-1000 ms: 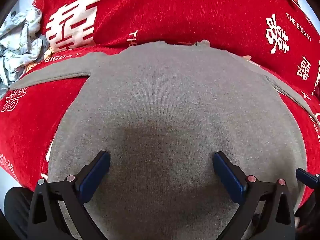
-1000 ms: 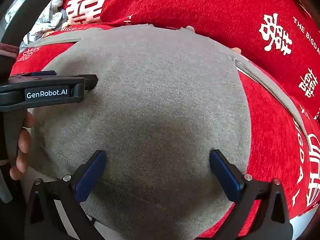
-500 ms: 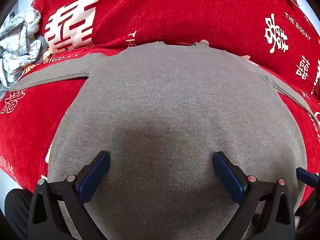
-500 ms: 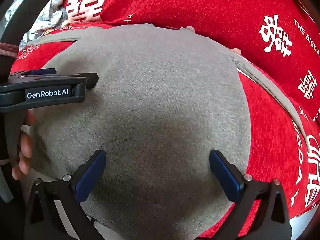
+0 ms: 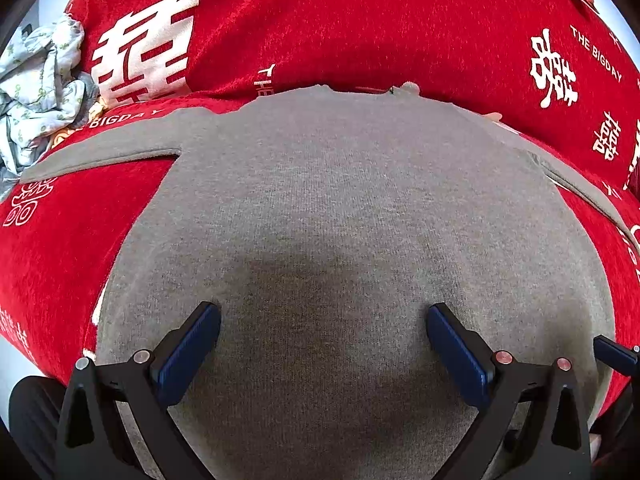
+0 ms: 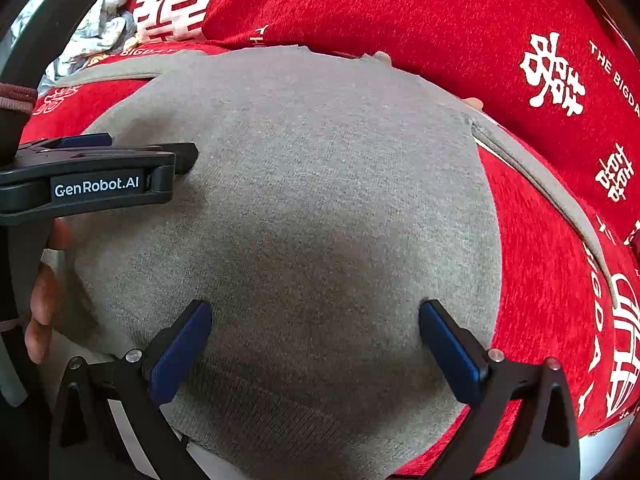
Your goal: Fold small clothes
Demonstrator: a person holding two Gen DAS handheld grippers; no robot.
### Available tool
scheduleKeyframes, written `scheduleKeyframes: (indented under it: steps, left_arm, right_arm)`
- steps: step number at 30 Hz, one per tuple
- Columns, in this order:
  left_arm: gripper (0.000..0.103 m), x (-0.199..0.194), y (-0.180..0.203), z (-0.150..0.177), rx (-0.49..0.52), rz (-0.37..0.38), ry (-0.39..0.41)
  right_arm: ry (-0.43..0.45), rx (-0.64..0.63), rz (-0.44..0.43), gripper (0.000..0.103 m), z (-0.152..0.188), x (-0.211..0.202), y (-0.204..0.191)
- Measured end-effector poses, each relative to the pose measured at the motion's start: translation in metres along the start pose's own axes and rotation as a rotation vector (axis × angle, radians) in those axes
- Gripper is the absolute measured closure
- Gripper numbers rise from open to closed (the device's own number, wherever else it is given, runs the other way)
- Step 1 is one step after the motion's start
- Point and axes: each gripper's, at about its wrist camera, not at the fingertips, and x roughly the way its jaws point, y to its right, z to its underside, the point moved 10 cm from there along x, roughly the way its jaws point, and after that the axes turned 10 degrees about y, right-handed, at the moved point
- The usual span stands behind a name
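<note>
A grey knitted long-sleeved top (image 5: 340,208) lies spread flat in front of me on a red plush cover printed with white characters and lettering (image 5: 360,20), its hem nearest me and its neckline at the far edge. One sleeve (image 5: 108,156) stretches out to the left and the other (image 6: 532,176) runs off to the right. My left gripper (image 5: 322,334) hovers low over the lower middle of the top, jaws released and spread wide, nothing between them. My right gripper (image 6: 314,330) hangs over the lower right part of the top near its right edge, jaws likewise released and holding nothing. In the right wrist view my left gripper shows from the side at the left, with fingers of my left hand (image 6: 40,312) below it. A crumpled pale patterned cloth (image 5: 36,80) sits at the far left beyond the sleeve.
</note>
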Motion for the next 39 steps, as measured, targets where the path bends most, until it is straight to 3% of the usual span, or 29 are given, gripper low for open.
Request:
scheduleKeyframes:
  steps: [5, 8, 13, 18, 23, 39]
  left_arm:
    - [0.000, -0.003, 0.000, -0.002, 0.010, 0.014, -0.028]
    - [0.000, -0.006, 0.001, -0.007, 0.006, 0.009, -0.032]
    - [0.000, -0.015, 0.011, -0.023, 0.041, -0.004, -0.035]
    - [0.000, -0.027, 0.038, -0.034, 0.133, 0.043, -0.036]
    - [0.000, -0.021, 0.055, -0.042, 0.175, 0.059, -0.066]
    - [0.000, 0.018, 0.119, -0.084, 0.238, 0.055, -0.102]
  right_arm:
    - [-0.022, 0.007, -0.014, 0.000, -0.006, -0.003, 0.004]
    - [0.012, 0.059, -0.001, 0.000, -0.017, -0.010, 0.019]
    - [0.093, 0.184, 0.046, 0.000, -0.046, -0.029, 0.068]
    - [0.143, 0.295, 0.155, 0.000, -0.069, -0.039, 0.126]
    - [0.119, 0.367, 0.220, 0.000, -0.075, -0.036, 0.164]
    - [0.092, 0.447, 0.228, 0.000, -0.075, -0.020, 0.229]
